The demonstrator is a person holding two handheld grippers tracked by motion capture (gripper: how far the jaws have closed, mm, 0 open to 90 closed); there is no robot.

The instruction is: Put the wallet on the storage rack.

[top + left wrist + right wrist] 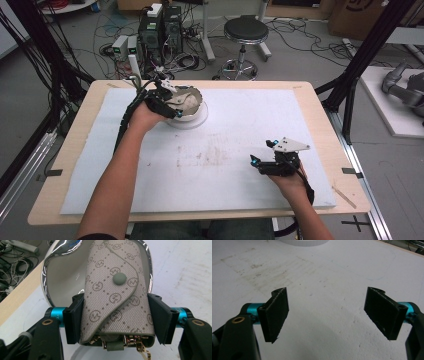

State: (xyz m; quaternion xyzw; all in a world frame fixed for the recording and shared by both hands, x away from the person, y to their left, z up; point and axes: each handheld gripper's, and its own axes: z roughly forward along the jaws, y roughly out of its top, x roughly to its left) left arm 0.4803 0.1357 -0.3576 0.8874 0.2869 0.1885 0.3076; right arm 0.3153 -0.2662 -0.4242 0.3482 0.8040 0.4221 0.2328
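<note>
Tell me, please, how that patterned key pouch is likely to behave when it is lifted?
The key pouch looks like soft fabric, so it probably flexes. The left hand-held gripper grips both edges, which seems secure. Gold clips hang beneath and may swing.

The right gripper (325,315) hangs low over a white foam mat (317,285), its two black jaws rising from the bottom of the view and standing wide apart with bare mat between them. Each jaw carries a flat black pad (275,313) with a ribbed face, fixed on a teal metal part (253,308). The mat is scuffed, and a patch of brownish stains (259,271) spreads across its upper left part. At the top edge the curved rim of a white round base (304,242) rests on the mat. Toward the top right corner a strip of light wooden table edge (402,248) runs beyond the mat.
</note>
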